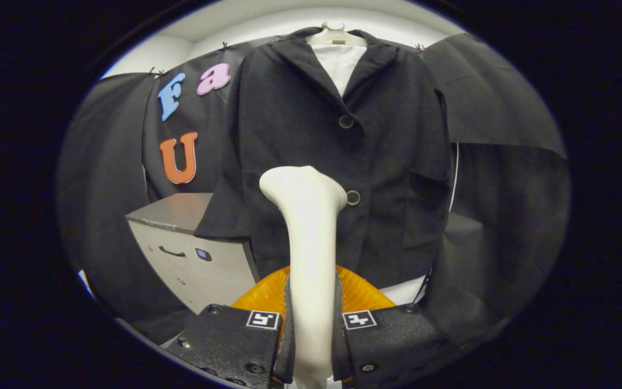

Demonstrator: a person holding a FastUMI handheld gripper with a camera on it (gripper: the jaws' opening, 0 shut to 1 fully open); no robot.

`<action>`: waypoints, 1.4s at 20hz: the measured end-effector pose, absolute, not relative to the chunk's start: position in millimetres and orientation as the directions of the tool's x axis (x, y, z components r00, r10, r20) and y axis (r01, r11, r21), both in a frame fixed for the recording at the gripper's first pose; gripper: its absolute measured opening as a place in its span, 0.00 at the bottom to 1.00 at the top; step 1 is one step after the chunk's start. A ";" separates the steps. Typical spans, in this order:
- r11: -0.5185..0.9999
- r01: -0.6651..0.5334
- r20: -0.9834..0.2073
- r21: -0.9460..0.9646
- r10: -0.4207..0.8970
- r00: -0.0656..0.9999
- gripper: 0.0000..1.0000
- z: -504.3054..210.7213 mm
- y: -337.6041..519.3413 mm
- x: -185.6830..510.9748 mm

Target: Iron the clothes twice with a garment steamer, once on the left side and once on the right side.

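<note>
While the gripper (311, 329) is clenched on the cream handle of the garment steamer (308, 237) — both fingers pressing its sides — the steamer's head rises just ahead of them, over the lower middle of the black blazer (343, 162) hanging on a white hanger (336, 37). Whether the head touches the cloth cannot be told. The head sits near the button line, so the pass is best begun by shifting to one front panel, holding the head flat and close, and gliding slowly along the fabric — clear of the buttons and the grey cabinet (192, 248) beside the hem.
</note>
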State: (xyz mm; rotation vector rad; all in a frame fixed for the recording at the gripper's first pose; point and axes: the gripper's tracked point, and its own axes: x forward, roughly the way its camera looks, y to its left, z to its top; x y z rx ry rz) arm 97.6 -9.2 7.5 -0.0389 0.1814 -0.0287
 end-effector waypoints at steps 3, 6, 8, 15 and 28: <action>0.998 0.045 -0.208 -0.054 -0.056 0.976 0.30 -10.9 -8.9 97.4; 0.996 0.061 -0.252 -0.060 -0.074 0.965 0.30 -38.0 -14.0 92.3; 0.995 0.071 -0.287 -0.066 -0.087 0.954 0.30 -58.4 -17.4 89.0; 0.992 0.107 -0.386 -0.071 -0.126 0.914 0.29 -116.3 -19.5 91.9; 0.995 0.099 -0.300 0.011 -0.091 0.949 0.29 -62.8 -41.5 73.8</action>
